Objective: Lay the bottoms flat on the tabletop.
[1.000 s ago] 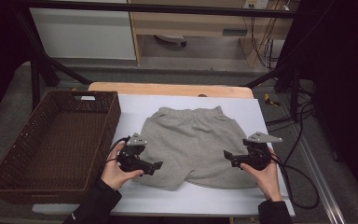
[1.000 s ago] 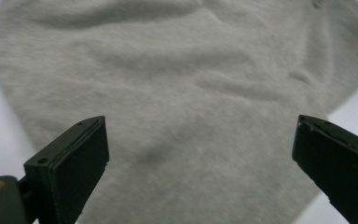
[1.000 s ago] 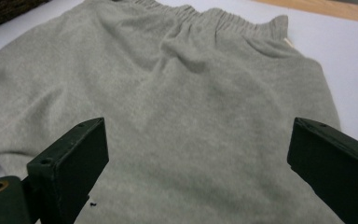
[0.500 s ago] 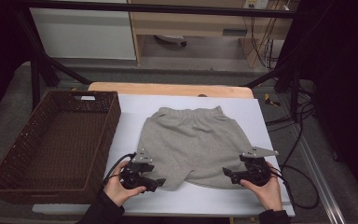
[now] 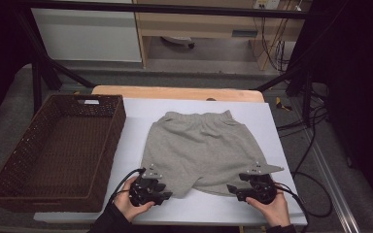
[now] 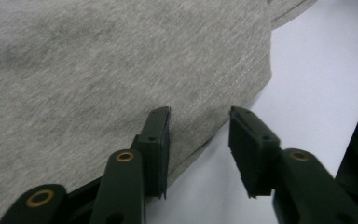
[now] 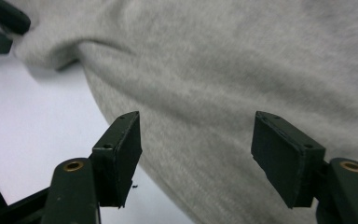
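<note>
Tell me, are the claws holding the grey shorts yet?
Not yet. Both claws have been closing at the hem of the grey shorts, left claw and right claw, but their jaws still stand apart.

Both grippers (image 5: 161, 193) (image 5: 233, 190) dropped to the shorts' (image 5: 201, 150) hem, jaws closing.

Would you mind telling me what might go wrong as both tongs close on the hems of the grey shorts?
The left tongs straddle the very edge of the shorts, jaws just closing, so they may pinch little fabric and slip off. The right tongs, also closing, sit over a raised fold and might catch only the top layer. Uneven grips could skew the shorts on the white table.
</note>
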`<state>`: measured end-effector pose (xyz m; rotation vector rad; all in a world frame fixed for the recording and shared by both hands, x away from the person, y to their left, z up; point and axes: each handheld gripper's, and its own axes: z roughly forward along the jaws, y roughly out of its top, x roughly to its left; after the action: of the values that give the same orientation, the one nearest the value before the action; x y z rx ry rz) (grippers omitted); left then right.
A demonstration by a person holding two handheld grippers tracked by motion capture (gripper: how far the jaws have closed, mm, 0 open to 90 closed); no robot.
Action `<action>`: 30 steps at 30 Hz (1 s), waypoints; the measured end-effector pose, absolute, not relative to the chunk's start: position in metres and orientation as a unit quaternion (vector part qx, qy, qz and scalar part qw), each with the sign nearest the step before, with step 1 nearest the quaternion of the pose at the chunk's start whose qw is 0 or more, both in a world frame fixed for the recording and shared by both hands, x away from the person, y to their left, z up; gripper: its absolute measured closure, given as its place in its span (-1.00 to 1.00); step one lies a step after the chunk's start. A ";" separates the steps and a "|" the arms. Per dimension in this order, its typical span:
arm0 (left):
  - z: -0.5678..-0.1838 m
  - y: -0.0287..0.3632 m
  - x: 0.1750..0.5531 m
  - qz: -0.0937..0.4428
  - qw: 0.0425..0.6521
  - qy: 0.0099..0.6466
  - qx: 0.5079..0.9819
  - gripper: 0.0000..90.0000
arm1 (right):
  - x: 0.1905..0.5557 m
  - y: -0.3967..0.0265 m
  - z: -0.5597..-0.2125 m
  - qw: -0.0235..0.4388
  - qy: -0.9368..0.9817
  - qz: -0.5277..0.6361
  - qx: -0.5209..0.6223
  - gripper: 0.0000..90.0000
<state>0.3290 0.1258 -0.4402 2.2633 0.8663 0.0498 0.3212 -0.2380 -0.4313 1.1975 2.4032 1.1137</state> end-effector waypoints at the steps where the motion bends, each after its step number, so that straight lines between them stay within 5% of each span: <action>1: -0.440 0.126 0.329 0.016 0.347 0.334 0.876 0.37 | 0.320 -0.237 -0.433 0.115 0.824 0.377 0.408 -0.19; 12: -0.440 0.123 0.325 0.051 0.328 0.324 0.886 0.86 | 0.315 -0.226 -0.448 0.105 0.847 0.356 0.380 0.12; 23: -0.440 0.123 0.325 0.052 0.329 0.325 0.885 0.98 | 0.313 -0.222 -0.448 0.130 0.861 0.342 0.353 0.91; 30: -0.440 0.127 0.328 0.037 0.337 0.328 0.882 1.00 | 0.312 -0.236 -0.437 0.110 0.870 0.325 0.353 0.97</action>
<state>0.3280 0.1275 -0.4399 2.2986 0.8541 0.0960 0.3119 -0.2358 -0.4370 1.0383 2.5584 0.9543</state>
